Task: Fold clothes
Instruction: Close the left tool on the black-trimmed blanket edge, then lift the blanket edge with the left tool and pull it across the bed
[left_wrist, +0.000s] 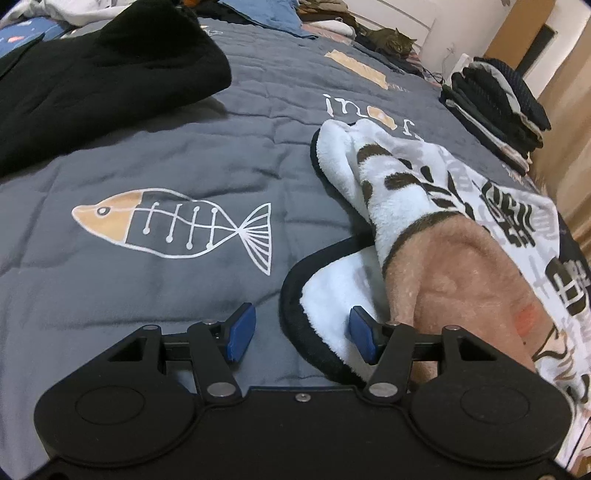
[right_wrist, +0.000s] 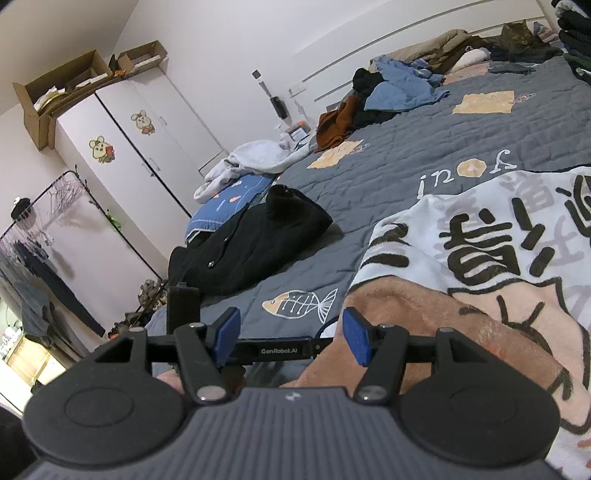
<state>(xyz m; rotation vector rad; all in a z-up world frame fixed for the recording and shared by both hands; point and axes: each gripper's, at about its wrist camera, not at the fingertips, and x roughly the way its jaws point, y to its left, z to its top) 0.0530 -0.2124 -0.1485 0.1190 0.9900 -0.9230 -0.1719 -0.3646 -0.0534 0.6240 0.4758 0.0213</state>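
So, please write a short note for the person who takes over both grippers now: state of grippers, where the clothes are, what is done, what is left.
Left gripper: open, at the dark-trimmed edge of the white fleece garment, not gripping.
Right gripper: open, holds nothing, above the same garment.
The garment lies crumpled on the grey quilt.
Done: folded stack at the far corner.
Left: this garment, the black garment, the unfolded pile.
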